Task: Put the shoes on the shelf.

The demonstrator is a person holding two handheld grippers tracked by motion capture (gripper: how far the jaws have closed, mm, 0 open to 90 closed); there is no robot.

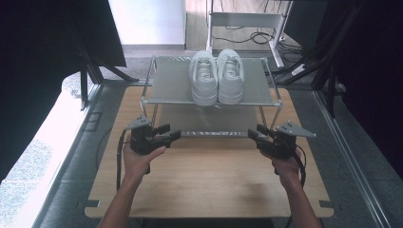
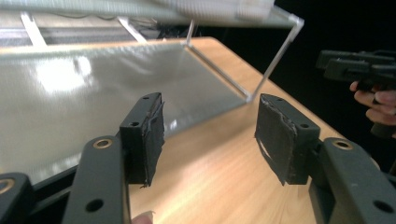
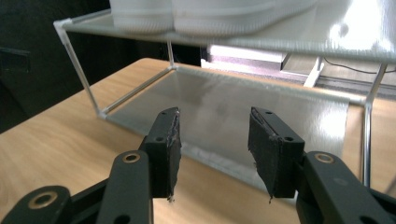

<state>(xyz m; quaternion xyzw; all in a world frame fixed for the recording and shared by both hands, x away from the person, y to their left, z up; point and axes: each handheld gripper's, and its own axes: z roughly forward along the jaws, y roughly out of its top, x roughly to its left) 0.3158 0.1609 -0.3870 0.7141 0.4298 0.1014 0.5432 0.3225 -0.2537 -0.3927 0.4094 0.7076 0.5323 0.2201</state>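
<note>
A pair of white sneakers [image 1: 217,76] stands side by side on the top shelf of a two-tier metal rack [image 1: 171,80]; their soles [image 3: 196,14] show at the top of the right gripper view. My left gripper [image 1: 172,134] is held low in front of the rack's left front corner, jaws open with nothing between them [image 2: 210,135]. My right gripper [image 1: 253,135] is held by the right front corner, also open and empty [image 3: 215,144]. Both point inward toward the lower shelf [image 3: 224,107]. The other hand's gripper [image 2: 359,65] shows far right in the left gripper view.
The rack stands at the back of a wooden table [image 1: 209,180]. Thin rack legs [image 2: 275,60] rise at the corners. Dark curtains flank both sides, and a white desk frame with cables [image 1: 247,21] stands on the floor beyond the table.
</note>
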